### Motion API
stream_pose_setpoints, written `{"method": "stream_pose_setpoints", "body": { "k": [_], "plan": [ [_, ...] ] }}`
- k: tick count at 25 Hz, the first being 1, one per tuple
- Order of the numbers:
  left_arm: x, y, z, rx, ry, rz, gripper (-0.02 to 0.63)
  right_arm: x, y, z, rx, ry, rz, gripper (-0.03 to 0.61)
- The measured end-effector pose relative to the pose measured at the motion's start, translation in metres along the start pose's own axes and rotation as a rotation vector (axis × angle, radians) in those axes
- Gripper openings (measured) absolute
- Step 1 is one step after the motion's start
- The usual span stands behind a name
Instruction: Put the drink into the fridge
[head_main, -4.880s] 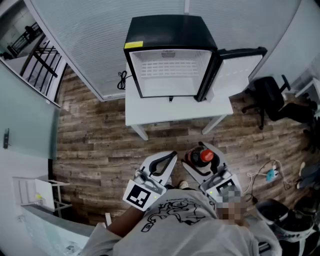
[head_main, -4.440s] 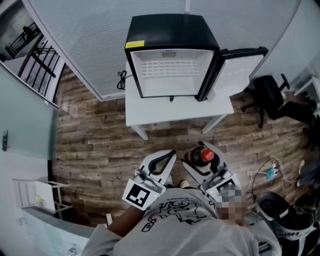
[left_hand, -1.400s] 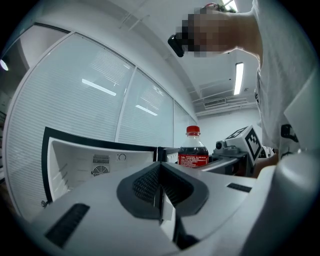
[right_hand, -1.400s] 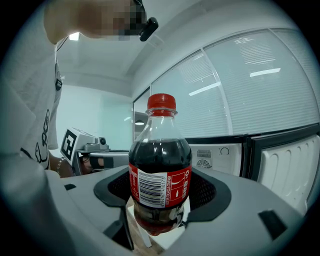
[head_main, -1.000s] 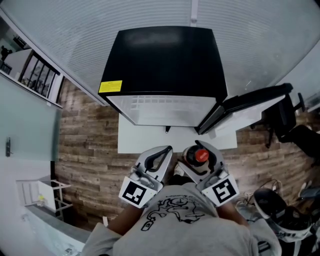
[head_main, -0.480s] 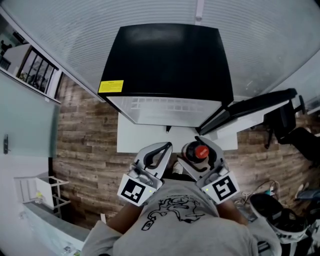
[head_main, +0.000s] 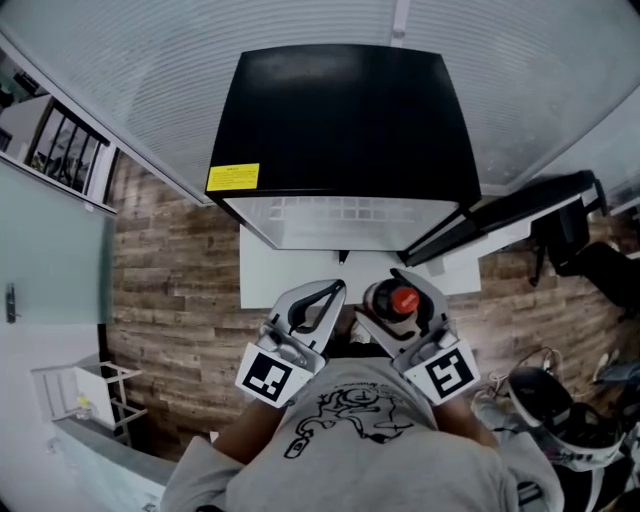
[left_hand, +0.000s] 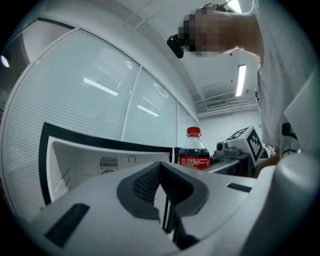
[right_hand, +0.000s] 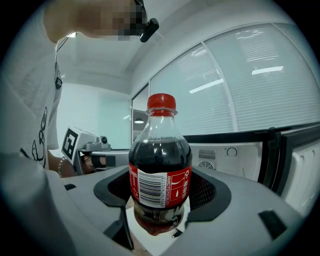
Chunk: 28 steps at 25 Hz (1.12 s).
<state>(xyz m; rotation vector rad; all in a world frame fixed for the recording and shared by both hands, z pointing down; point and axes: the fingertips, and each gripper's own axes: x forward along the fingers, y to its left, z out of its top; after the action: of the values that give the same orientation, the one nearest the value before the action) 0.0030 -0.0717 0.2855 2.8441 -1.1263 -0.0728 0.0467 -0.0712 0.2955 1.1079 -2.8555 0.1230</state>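
Right gripper view: best to hold the grip firm on the drink bottle and carry it upright, low enough to pass under the top edge of the fridge and well left of the open door; loosen only once the base rests inside. Shows the right claw clenched on the bottle's lower body, pads pressed to both sides at and below the red label, cap on, dark liquid up to the shoulder. Left gripper view: shows the left claw closed to a thin slit, with nothing between the pads; better kept aside, out of the bottle's path. Head view: places both claws side by side over the near edge of the white bench, the fridge standing on it, its white inside just ahead. Judged as the carry-in step, not yet entered.
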Motion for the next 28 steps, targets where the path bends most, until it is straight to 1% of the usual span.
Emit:
{"method": "stream_pose_setpoints", "body": {
  "k": [9,18,28],
  "plan": [
    [-0.007,0.01,-0.007,-0.004,0.004,-0.031,0.003,0.006,0.005,-0.007,-0.016,0.022,-0.035,0.324],
    [-0.005,0.012,-0.013,0.004,0.007,-0.047,0.003,0.008,0.008,-0.015,-0.023,0.034,-0.039,0.324],
    [0.002,0.026,-0.023,0.028,0.026,-0.044,0.003,0.019,-0.009,-0.021,-0.038,0.031,-0.059,0.324]
  ]
}}
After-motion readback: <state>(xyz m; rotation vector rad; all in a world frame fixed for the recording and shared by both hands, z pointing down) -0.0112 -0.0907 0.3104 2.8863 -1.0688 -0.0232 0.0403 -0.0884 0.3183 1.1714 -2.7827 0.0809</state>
